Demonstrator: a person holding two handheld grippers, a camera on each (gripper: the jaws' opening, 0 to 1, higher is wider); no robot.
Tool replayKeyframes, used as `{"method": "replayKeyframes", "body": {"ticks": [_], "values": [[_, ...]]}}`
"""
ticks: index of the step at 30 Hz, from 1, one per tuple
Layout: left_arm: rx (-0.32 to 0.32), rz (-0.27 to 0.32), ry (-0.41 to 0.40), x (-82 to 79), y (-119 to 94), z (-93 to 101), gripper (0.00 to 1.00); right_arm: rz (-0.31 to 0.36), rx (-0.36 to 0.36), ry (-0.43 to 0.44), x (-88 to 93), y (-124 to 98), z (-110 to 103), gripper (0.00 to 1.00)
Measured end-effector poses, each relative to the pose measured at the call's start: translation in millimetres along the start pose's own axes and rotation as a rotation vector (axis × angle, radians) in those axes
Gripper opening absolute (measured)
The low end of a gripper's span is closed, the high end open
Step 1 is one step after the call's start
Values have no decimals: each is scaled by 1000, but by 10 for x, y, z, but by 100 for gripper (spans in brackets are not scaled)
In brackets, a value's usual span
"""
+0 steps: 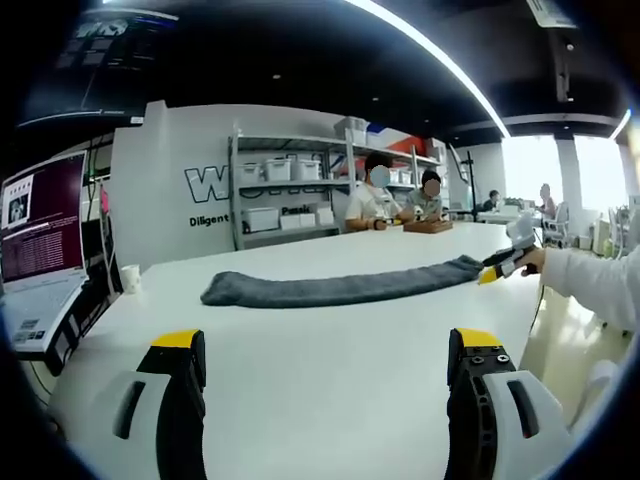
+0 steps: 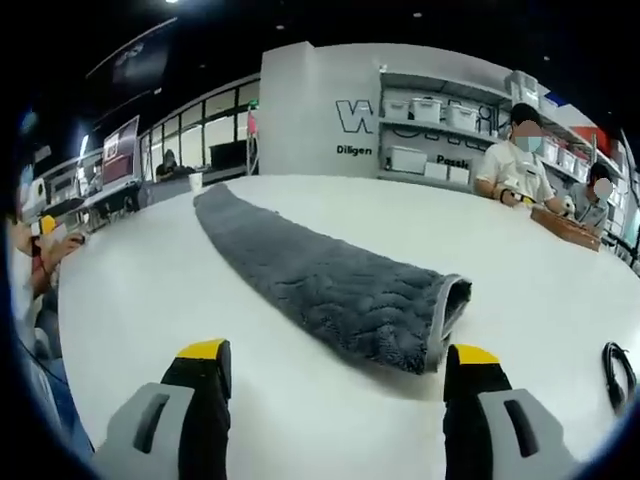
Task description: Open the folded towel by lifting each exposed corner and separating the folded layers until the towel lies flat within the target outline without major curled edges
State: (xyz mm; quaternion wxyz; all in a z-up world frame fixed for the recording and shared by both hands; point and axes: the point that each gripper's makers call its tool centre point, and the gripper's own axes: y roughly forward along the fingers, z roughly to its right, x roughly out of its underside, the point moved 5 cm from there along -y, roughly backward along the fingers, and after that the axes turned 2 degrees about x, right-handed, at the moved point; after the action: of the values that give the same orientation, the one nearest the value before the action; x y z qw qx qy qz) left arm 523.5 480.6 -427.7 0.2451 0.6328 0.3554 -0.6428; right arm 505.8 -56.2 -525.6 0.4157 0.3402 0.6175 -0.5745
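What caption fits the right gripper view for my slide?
Open right gripper poised at the near end of a long folded grey towel on a white table.

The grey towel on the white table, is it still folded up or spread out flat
Folded. The grey towel lies as a long narrow strip on the white table, and its near end shows doubled layers with a gap between them.

A black cable (image 2: pixel 620 372) at the table's far side is cut off.
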Motion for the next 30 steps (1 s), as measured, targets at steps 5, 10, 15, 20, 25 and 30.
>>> {"method": "replayKeyframes", "body": {"ticks": [5, 10, 15, 20, 25, 30], "values": [[3, 3, 2, -4, 10, 10, 100, 1, 2, -13, 23, -11, 88, 63], [9, 5, 4, -11, 22, 34, 100, 30, 21, 2, 2, -81, 223, 32], [13, 3, 7, -13, 37, 53, 100, 31, 11, 5, 10, -172, 215, 1], [20, 6, 9, -24, 50, 75, 100, 13, -6, 9, 40, -200, 129, 0], [16, 1, 13, -20, 52, 76, 100, -1, -35, -3, 68, -271, 7, 0], [17, 5, 13, -31, 52, 77, 100, -1, -86, 3, 92, -362, -193, 0]]}}
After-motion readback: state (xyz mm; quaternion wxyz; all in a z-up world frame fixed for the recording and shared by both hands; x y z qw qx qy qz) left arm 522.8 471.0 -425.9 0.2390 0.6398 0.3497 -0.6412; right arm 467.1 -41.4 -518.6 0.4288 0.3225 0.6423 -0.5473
